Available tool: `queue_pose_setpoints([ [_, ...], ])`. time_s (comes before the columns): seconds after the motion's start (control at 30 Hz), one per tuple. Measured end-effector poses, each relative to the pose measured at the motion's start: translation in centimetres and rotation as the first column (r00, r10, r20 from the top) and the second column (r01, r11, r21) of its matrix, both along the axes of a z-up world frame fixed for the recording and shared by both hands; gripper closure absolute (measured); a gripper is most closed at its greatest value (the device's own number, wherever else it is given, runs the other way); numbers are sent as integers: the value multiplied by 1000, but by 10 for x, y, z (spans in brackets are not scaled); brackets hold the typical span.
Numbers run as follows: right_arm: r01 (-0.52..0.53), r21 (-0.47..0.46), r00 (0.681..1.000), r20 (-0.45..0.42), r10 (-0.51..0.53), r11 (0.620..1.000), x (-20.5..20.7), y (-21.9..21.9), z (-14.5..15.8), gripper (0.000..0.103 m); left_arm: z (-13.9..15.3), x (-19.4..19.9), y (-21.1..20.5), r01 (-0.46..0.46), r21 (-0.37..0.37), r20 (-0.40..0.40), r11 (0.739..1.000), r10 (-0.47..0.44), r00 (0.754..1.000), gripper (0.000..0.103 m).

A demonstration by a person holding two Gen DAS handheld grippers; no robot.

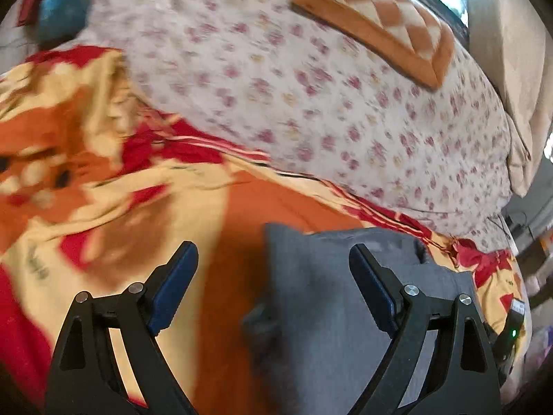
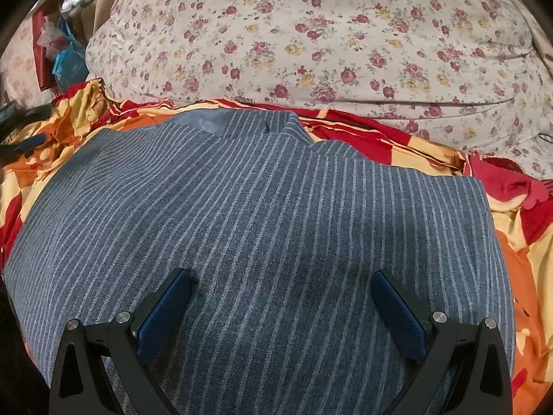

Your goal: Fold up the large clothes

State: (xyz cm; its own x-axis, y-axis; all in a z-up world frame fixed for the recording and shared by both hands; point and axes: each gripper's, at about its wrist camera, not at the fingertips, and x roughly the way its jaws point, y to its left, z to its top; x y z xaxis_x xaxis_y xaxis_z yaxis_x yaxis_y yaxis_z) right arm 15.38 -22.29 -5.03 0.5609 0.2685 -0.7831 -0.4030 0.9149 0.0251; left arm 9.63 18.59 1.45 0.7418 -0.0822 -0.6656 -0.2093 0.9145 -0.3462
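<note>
A grey-blue pinstriped garment (image 2: 262, 214) lies folded flat on a red, orange and yellow bedspread (image 2: 397, 145). My right gripper (image 2: 281, 276) is open and empty, just above the garment's near middle. In the left wrist view the same garment (image 1: 328, 294) lies at the lower right, blurred. My left gripper (image 1: 273, 250) is open and empty, over the garment's left edge and the bedspread (image 1: 103, 180).
A white floral quilt (image 2: 328, 41) is heaped behind the garment and also shows in the left wrist view (image 1: 276, 79). An orange and white patterned cushion (image 1: 376, 17) lies on it. Clutter with blue bags (image 2: 65, 58) stands at the far left. A curtain (image 1: 511, 52) hangs at right.
</note>
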Motion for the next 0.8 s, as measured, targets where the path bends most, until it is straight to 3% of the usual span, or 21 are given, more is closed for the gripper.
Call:
queue_pose_setpoints([
  [0.13, 15, -17, 1000, 18, -15, 1000, -3, 2, 1, 0, -30, -43, 12, 36, -93, -59, 995, -42, 997, 14],
  [0.23, 47, -32, 999, 28, -46, 998, -6, 6, 1, 0, -51, -63, -8, 139, -160, -92, 977, -155, 984, 14],
  [0.33, 69, -41, 997, 41, -67, 997, -9, 9, 1, 0, -53, -72, -33, 229, -141, -72, 963, -241, 968, 14],
  [0.4, 75, -43, 996, 50, -73, 996, -10, 9, 2, 0, -53, -72, -44, 272, -132, -58, 953, -281, 958, 14],
  [0.47, 76, -37, 996, 53, -74, 996, -11, 8, 1, 0, -58, -67, -46, 292, -181, -59, 939, -307, 950, 14],
  [0.57, 75, -25, 996, 49, -74, 997, -11, 6, 1, 0, -74, -56, -42, 256, -208, -122, 944, -285, 951, 14],
  [0.8, 75, -21, 996, 48, -74, 997, -11, 7, 0, 0, -78, -33, -42, 286, -287, -43, 914, -311, 950, 14],
])
